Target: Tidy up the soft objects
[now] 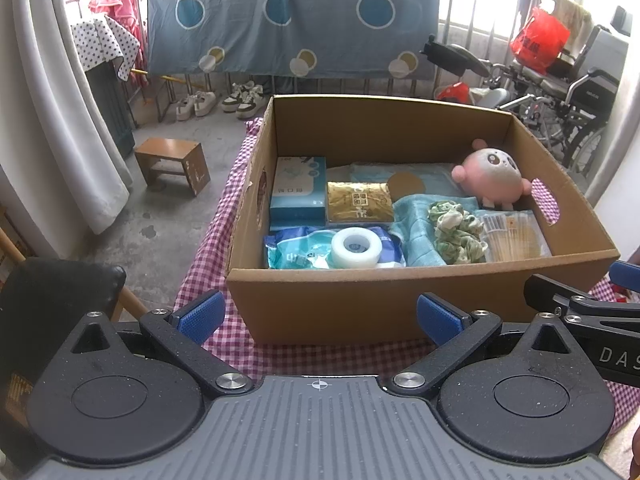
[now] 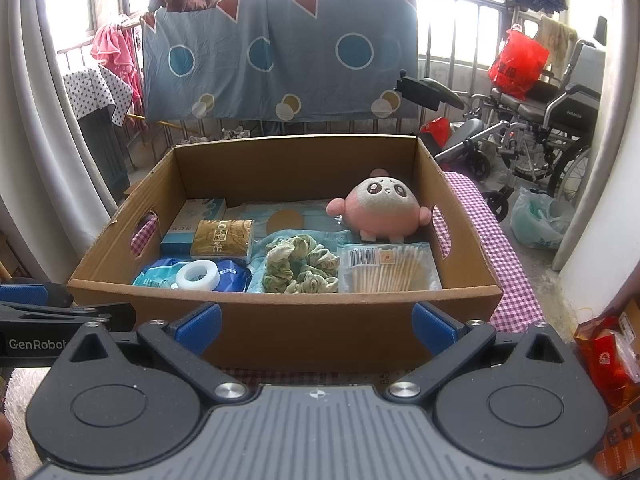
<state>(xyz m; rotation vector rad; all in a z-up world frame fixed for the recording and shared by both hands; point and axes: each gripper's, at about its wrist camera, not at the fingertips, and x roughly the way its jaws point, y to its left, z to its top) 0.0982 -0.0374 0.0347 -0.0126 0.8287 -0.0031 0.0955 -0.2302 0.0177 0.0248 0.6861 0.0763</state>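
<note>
both grippers spread, empty, hovering before cardboard box: left gripper, right gripper; pink plush at far right corner, green scrunchie on blue towel; risk: snagging towel with scrunchie, clipping box wall, grippers colliding

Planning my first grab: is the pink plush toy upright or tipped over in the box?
Upright. The pink plush toy sits on its small feet, face toward the cameras, in the cardboard box's far right corner.
</note>
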